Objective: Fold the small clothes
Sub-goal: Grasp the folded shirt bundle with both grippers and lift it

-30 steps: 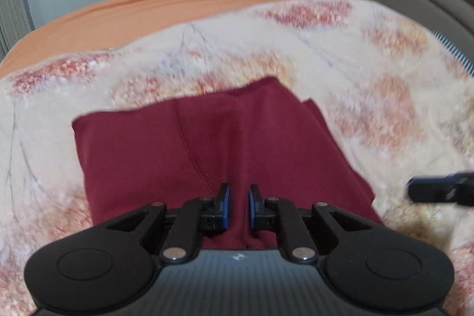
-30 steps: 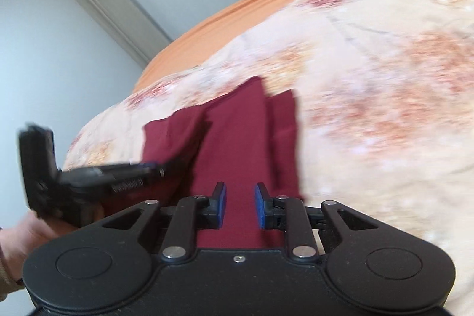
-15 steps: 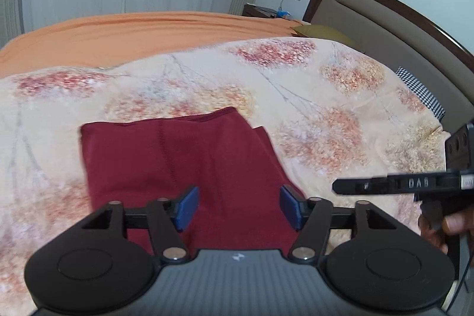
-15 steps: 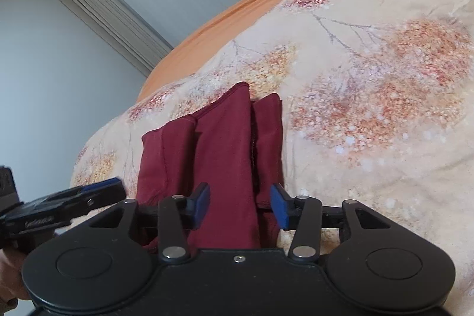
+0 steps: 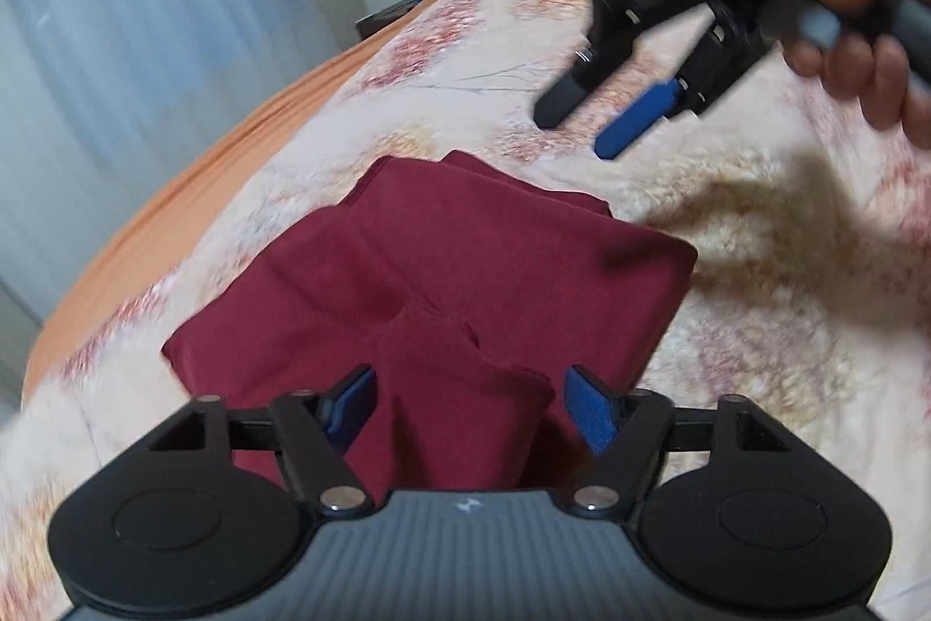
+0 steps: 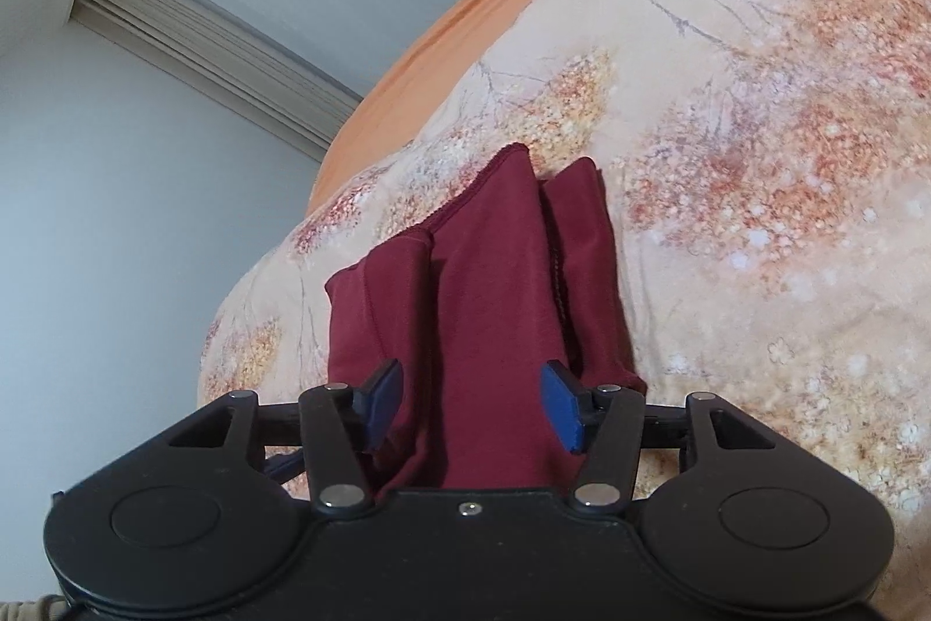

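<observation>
A folded maroon garment [image 5: 465, 272] lies flat on the floral bedspread [image 5: 756, 307] of a bed, well in from the orange sheet [image 5: 174, 190] along the far edge. The left gripper [image 5: 468, 403] hovers over the near end of the cloth, its jaws partway apart and closing with a raised fold of fabric between them, the pads not pressing it. The right gripper [image 6: 471, 403], held in a person's hand [image 5: 861, 39], stands about half open and is opening over the garment's near end, gripping nothing. The risk from here: a pinch that catches only the top layer would peel the stack apart, and a sideways drag would skew the loose flaps and undo the fold. In the right wrist view the bundle's long axis runs away from the camera toward the orange sheet, its narrow end pointing at that far edge.
</observation>
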Demonstrator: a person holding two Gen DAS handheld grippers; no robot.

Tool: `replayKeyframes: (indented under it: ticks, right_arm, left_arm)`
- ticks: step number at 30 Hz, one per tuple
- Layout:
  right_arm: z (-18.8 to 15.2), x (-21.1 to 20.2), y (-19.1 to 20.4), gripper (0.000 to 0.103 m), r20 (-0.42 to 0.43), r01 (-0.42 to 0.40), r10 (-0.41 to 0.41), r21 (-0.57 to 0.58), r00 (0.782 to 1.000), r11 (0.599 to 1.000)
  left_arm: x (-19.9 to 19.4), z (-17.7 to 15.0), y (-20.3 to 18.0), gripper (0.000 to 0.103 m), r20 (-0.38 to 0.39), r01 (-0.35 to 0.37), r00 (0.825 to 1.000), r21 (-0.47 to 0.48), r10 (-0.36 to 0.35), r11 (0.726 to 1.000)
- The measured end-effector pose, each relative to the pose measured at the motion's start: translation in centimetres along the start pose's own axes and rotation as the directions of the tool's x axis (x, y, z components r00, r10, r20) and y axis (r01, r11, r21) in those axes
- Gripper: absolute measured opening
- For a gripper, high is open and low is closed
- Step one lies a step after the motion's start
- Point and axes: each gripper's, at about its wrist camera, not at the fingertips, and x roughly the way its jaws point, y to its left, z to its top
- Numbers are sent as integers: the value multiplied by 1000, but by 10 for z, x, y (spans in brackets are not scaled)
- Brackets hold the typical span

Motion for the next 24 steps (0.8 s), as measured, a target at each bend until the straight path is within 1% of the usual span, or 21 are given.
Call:
replayKeyframes:
  ticks: [1, 2, 3, 4, 5, 6, 7, 8, 11, 12, 13, 14, 15, 17, 19, 21, 22, 23, 24]
  right_arm:
    - [2, 1, 1, 58, -5, -8, 8, 4, 1000, 1000]
    - [4, 3, 2, 59, -12, -21, 22, 14, 1000, 1000]
    - [7, 5, 3, 60, -21, -39, 40, 26, 999, 999]
    - [12, 9, 4, 61, -32, -63, 64, 42, 997, 997]
    - [16, 13, 4, 63, -45, -88, 91, 61, 995, 994]
    - [22, 20, 5, 64, -61, -120, 126, 90, 990, 989]
    - [28, 29, 6, 64, -77, -149, 159, 122, 984, 981]
    - [34, 38, 6, 65, -90, -171, 185, 151, 979, 974]
    - [48, 76, 10, 65, -138, -198, 234, 232, 962, 952]
    - [50, 89, 11, 65, -147, -204, 247, 260, 958, 944]
    - [52, 102, 12, 65, -159, -205, 259, 295, 953, 933]
    - [52, 113, 13, 65, -172, -204, 269, 321, 948, 925]
    - [53, 124, 16, 65, -182, -203, 276, 339, 944, 919]
    - [55, 142, 24, 65, -207, -186, 266, 339, 942, 922]
    - [58, 155, 30, 64, -213, -181, 264, 342, 941, 922]
    - [61, 163, 37, 51, -227, -157, 232, 306, 946, 939]
    - [63, 166, 40, 25, -236, -147, 216, 276, 947, 950]
    - [66, 168, 43, 11, -244, -138, 198, 244, 949, 960]
    - [69, 167, 45, 11, -244, -133, 182, 206, 953, 970]
  left_arm:
    - [3, 0, 3, 29, -6, 20, 1000, -6, -20, 1000]
    - [6, 0, 14, 18, -18, 50, 999, -68, -51, 996]
    - [5, 0, 29, 17, -4, 93, 995, -180, -96, 979]
    - [1, -1, 49, 17, 25, 131, 991, -319, -130, 939]
    - [-4, -4, 67, 17, 60, 155, 988, -442, -143, 883]
    - [-10, -9, 83, 17, 95, 177, 984, -543, -149, 821]
    - [-15, -14, 96, 17, 129, 199, 980, -617, -151, 761]
    - [-21, -21, 106, 17, 156, 213, 977, -667, -147, 713]
    - [-38, -36, 122, 17, 207, 239, 970, -744, -125, 624]
    - [-44, -40, 124, 17, 220, 244, 969, -761, -115, 601]
    - [-48, -43, 127, 17, 228, 247, 968, -770, -107, 589]
    - [-53, -46, 127, 17, 230, 245, 968, -771, -102, 587]
    - [-56, -48, 126, 17, 224, 237, 970, -768, -98, 595]
    - [-58, -48, 125, 17, 216, 233, 971, -758, -103, 609]
    - [-58, -50, 125, 17, 215, 239, 970, -758, -114, 607]
    - [-57, -51, 123, 17, 214, 241, 970, -756, -119, 609]
    - [-57, -51, 122, 17, 212, 240, 970, -755, -120, 610]
    - [-56, -50, 122, 16, 212, 241, 970, -753, -121, 612]
    - [-54, -48, 121, 17, 213, 245, 969, -749, -126, 616]
